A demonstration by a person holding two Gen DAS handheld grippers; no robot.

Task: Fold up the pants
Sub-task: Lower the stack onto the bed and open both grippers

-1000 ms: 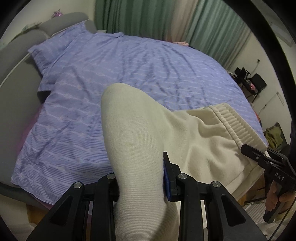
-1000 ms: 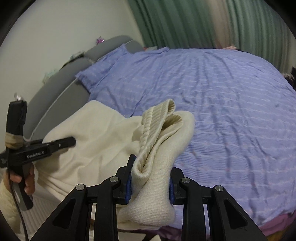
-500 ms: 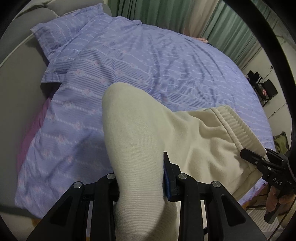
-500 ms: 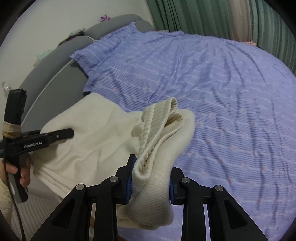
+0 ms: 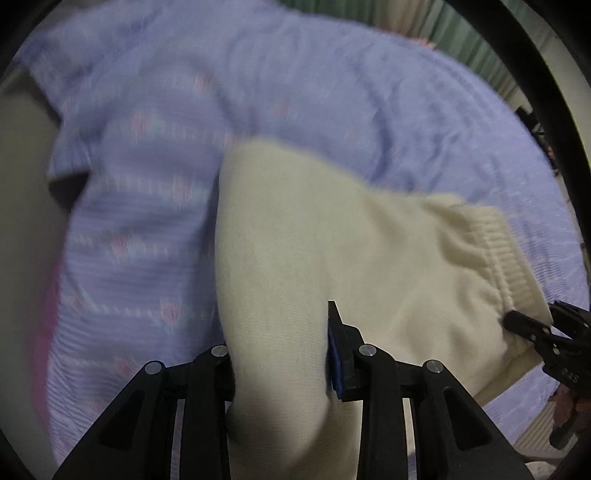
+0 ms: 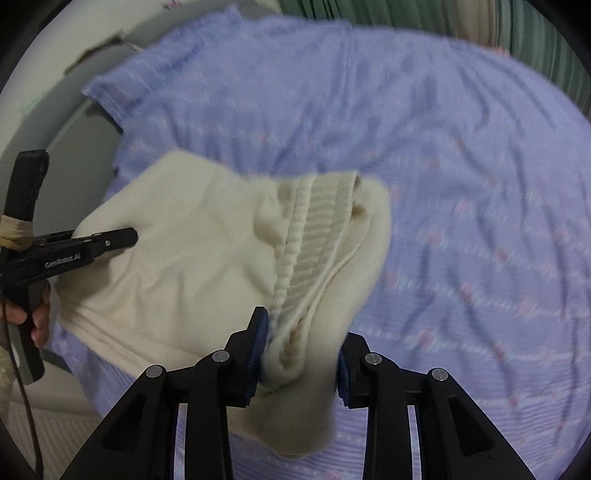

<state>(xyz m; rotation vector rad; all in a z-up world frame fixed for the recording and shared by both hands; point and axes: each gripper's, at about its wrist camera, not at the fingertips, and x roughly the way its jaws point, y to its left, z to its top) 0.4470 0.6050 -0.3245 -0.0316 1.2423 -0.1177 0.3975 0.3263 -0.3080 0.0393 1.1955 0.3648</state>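
Cream pants point(image 5: 332, 240) hang folded between my two grippers, low over a purple bed cover point(image 5: 295, 92). My left gripper point(image 5: 277, 332) clamps a smooth folded edge of the cloth, and its jaws are opening slightly with the fabric still pressed between the pads. My right gripper point(image 6: 301, 332) grips the bunched ribbed waistband point(image 6: 317, 229), its jaws likewise easing open on the cloth. In the right wrist view the pants point(image 6: 184, 240) stretch left to the left gripper point(image 6: 92, 243). The left wrist view shows the right gripper point(image 5: 535, 328) at the waistband point(image 5: 506, 258).
The purple patterned bed cover point(image 6: 480, 184) fills most of both views. A grey padded headboard point(image 6: 85, 147) curves along the left. Green curtains point(image 6: 406, 14) hang behind the bed. A hand point(image 6: 37, 314) holds the left gripper's handle.
Both grippers have come down and forward with the pants, so the bed now looks much closer and blurred. The pants hang lower and spread wider between the grippers.
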